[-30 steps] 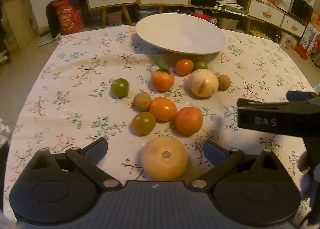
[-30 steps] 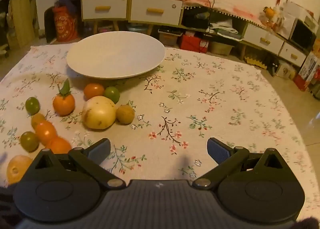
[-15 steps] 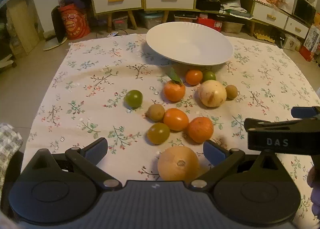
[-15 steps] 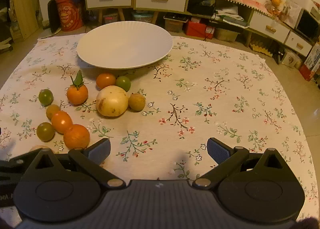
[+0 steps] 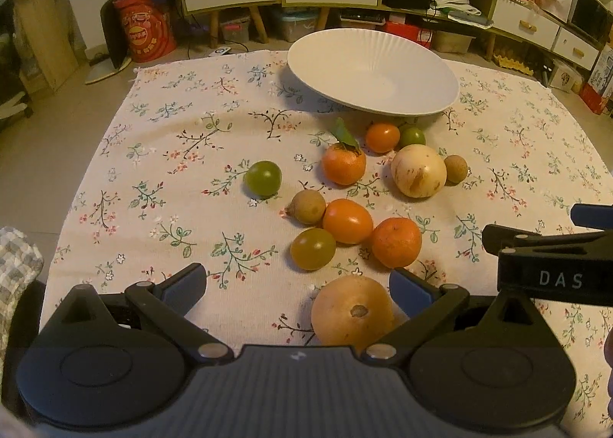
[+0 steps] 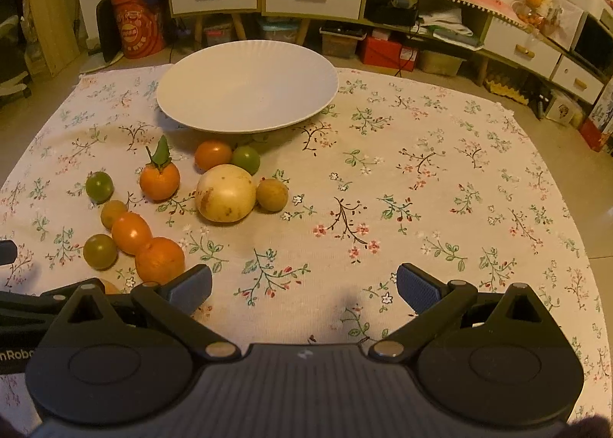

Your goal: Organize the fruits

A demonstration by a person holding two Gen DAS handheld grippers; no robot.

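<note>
Left hand-held gripper (image 5: 299, 284): jaws spread, nothing held; the tan round fruit (image 5: 352, 311) is seen just inside its right finger, resting on the floral cloth (image 5: 172, 154). Right hand-held gripper (image 6: 304, 284): jaws spread, empty, over bare cloth. White plate (image 6: 249, 85) is noted at the far side, with no fruit in it. Remaining fruits are clustered between plate and grippers: leafed orange (image 5: 343, 164), pale round fruit (image 5: 418, 170), green fruit (image 5: 263, 177) set apart to the left.
</note>
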